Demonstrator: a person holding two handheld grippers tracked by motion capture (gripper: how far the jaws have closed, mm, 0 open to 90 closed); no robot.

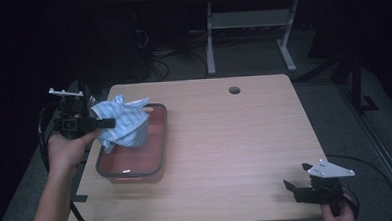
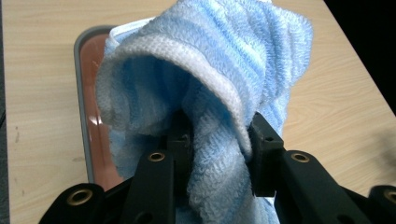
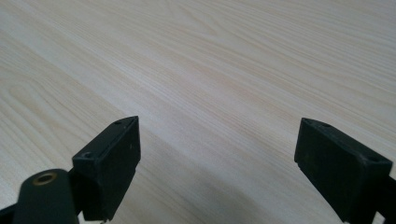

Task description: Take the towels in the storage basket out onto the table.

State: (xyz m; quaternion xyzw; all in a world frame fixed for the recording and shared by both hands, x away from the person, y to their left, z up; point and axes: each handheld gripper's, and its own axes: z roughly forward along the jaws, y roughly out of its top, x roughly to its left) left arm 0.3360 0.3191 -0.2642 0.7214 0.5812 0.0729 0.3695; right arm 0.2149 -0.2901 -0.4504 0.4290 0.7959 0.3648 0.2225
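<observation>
A light blue striped towel (image 1: 123,122) hangs bunched over the left part of a reddish tray with a grey rim (image 1: 158,157). My left gripper (image 1: 104,123) is shut on the towel at the table's left edge. In the left gripper view a thick fold of the towel (image 2: 210,84) sits pinched between the two black jaws of that gripper (image 2: 219,140), with the tray (image 2: 83,93) behind it. My right gripper (image 1: 296,185) stands open near the front right corner, low over bare wood. In the right gripper view the jaws of this gripper (image 3: 217,154) are far apart with nothing between them.
The wooden table (image 1: 235,139) has a round cable hole (image 1: 234,90) near its back edge. Behind it stand the white legs of another desk (image 1: 210,40) and cables on the dark floor. A black cable trails past the right gripper at the table's right edge.
</observation>
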